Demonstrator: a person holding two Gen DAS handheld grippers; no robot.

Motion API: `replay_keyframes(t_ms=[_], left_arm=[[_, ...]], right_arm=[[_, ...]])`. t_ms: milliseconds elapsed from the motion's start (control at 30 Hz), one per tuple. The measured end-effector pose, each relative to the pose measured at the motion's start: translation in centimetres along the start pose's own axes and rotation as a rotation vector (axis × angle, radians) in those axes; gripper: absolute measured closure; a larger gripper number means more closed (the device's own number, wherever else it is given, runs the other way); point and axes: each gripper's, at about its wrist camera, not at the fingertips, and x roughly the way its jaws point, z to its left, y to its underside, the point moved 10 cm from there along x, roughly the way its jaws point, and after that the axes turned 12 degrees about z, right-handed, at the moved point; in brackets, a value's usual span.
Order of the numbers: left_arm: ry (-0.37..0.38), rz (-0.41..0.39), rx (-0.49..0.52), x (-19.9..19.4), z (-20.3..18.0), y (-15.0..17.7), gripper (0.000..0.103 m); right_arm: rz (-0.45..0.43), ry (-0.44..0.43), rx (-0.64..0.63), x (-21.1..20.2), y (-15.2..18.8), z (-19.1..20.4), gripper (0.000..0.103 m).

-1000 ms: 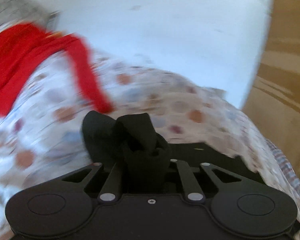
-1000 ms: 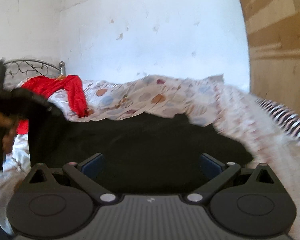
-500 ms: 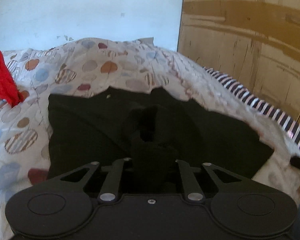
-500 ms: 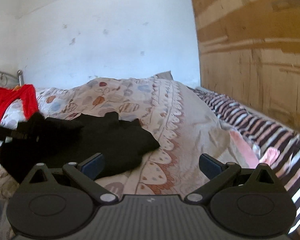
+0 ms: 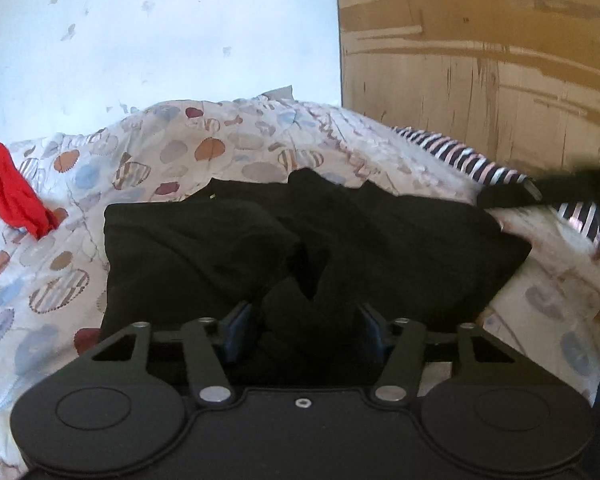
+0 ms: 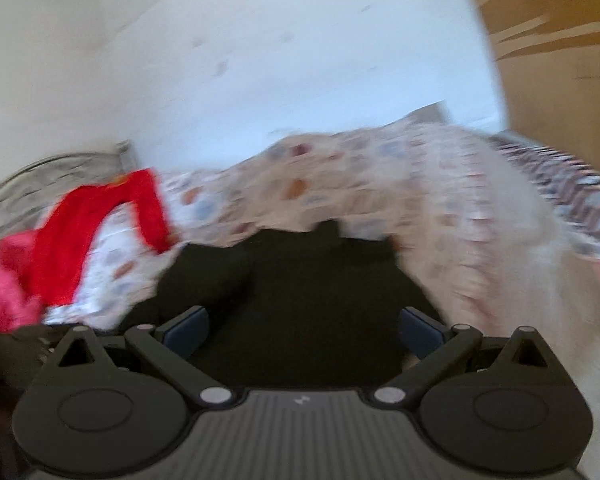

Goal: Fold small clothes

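A black garment (image 5: 228, 248) lies folded on the patterned bedspread (image 5: 204, 152). My left gripper (image 5: 306, 324) sits at its near edge; the jaws stand a little apart with a bunched fold of the black cloth (image 5: 300, 300) between them. In the blurred right wrist view the black garment (image 6: 300, 280) lies just ahead of my right gripper (image 6: 302, 330), which is wide open and empty above it. The right gripper also shows in the left wrist view as a dark blur (image 5: 560, 192) at the far right.
A red garment (image 6: 100, 232) and a pink one (image 6: 8, 288) lie at the left of the bed, the red also in the left wrist view (image 5: 12, 192). A striped sheet (image 5: 480, 160) lies right. A wooden wardrobe (image 5: 480, 60) stands behind, a white wall (image 5: 140, 40) beside it.
My left gripper has loosened on the black fold, which now rests low on the garment. My right gripper has swung left, back over the black garment.
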Motion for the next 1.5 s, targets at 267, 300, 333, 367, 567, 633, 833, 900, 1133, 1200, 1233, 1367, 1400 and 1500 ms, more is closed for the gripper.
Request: replay_keyframes(t_ms=[267,300,333,367,567,633,833,900,1133,1200,1233,1367,1400,1500], left_arm=[[-0.024,-0.006,-0.020,-0.3,0.1,0.3,0.066],[-0.023,-0.008,-0.027,-0.3,0.2,0.4,0.068],[-0.022,-0.009,-0.039,-0.4,0.4,0.4,0.070],[-0.019,-0.011,-0.051,-0.4,0.5,0.5,0.071],[-0.002,-0.042,-0.109,-0.7,0.9,0.1,0.081],[-0.002,-0.049,-0.114,-0.7,0.8,-0.2,0.083],[0.006,-0.077,-0.096,-1.0,-0.6,-1.5,0.084],[0.012,-0.084,-0.089,-1.0,-1.3,-2.1,0.084],[0.056,-0.098,-0.054,-0.6,-4.1,-3.8,0.084],[0.069,-0.105,-0.045,-0.4,-5.0,-4.4,0.084],[0.077,-0.108,-0.044,-0.4,-5.4,-4.6,0.084],[0.116,-0.118,-0.047,0.0,-7.0,-5.6,0.084],[0.126,-0.118,-0.044,0.2,-7.4,-5.7,0.084],[0.155,-0.112,-0.037,0.8,-8.8,-6.2,0.084]], right_arm=[[0.202,-0.210,-0.039,10.1,-4.2,3.4,0.011],[0.222,-0.226,-0.009,11.3,-4.6,3.5,0.012],[0.232,-0.238,0.023,12.4,-4.9,3.6,0.017],[0.237,-0.250,0.053,13.2,-5.1,3.6,0.026],[0.284,-0.269,0.183,17.7,-5.6,3.0,0.059],[0.291,-0.248,0.183,18.4,-5.6,2.7,0.085],[0.193,-0.227,0.125,16.5,-7.5,2.3,0.098],[0.171,-0.213,0.099,15.6,-8.0,2.1,0.098],[0.114,-0.164,0.056,12.5,-9.8,0.4,0.098],[0.109,-0.155,0.057,11.8,-10.1,-0.4,0.098],[0.103,-0.151,0.061,11.4,-10.2,-0.9,0.098],[0.089,-0.125,0.058,10.1,-10.8,-2.4,0.098],[0.087,-0.116,0.056,9.7,-10.9,-2.8,0.098],[0.089,-0.086,0.058,8.9,-11.0,-4.1,0.098]])
